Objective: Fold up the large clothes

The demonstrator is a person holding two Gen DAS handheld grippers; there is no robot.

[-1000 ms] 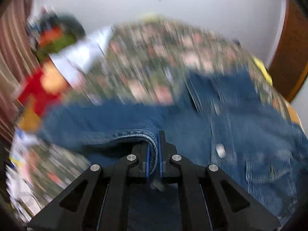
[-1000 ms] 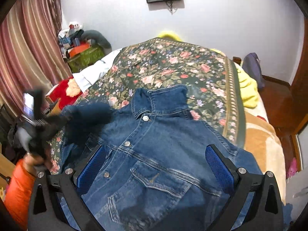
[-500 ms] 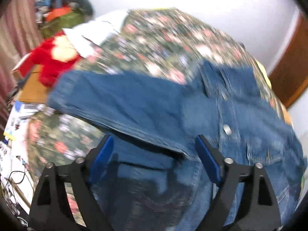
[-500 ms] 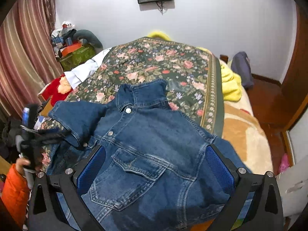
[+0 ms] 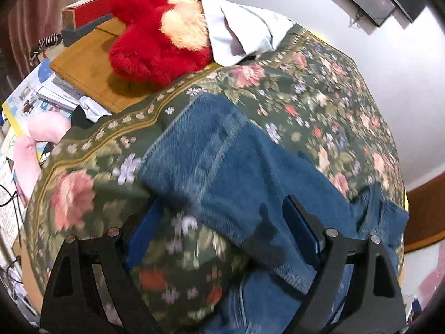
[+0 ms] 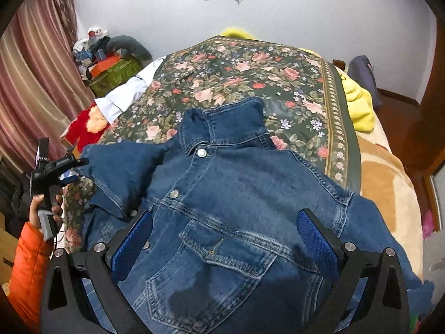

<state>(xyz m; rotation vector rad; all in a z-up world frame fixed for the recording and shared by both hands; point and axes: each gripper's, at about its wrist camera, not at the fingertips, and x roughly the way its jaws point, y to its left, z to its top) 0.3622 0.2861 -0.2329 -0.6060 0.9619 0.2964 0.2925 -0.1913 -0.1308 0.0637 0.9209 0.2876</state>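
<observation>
A blue denim jacket (image 6: 236, 194) lies front-up on the floral bedspread (image 6: 244, 72), collar toward the far wall. Its left sleeve (image 6: 125, 167) is folded in across the chest; it also shows in the left wrist view (image 5: 222, 167). My left gripper (image 5: 219, 236) is open and empty, just above the sleeve's near edge; it also shows at the bed's left side in the right wrist view (image 6: 66, 171). My right gripper (image 6: 225, 239) is open and empty, hovering over the jacket's chest pocket (image 6: 222, 250).
A red plush toy (image 5: 155, 33) and a white garment (image 5: 239, 33) lie at the bed's left edge. A wooden board (image 5: 91, 64), papers and a pink item sit beside the bed. A yellow blanket (image 6: 356, 103) lies on the right. Curtains hang left.
My left gripper let go of the sleeve cuff, opened, and pulled back left. The sleeve now lies folded across the jacket. My right gripper stayed open over the jacket.
</observation>
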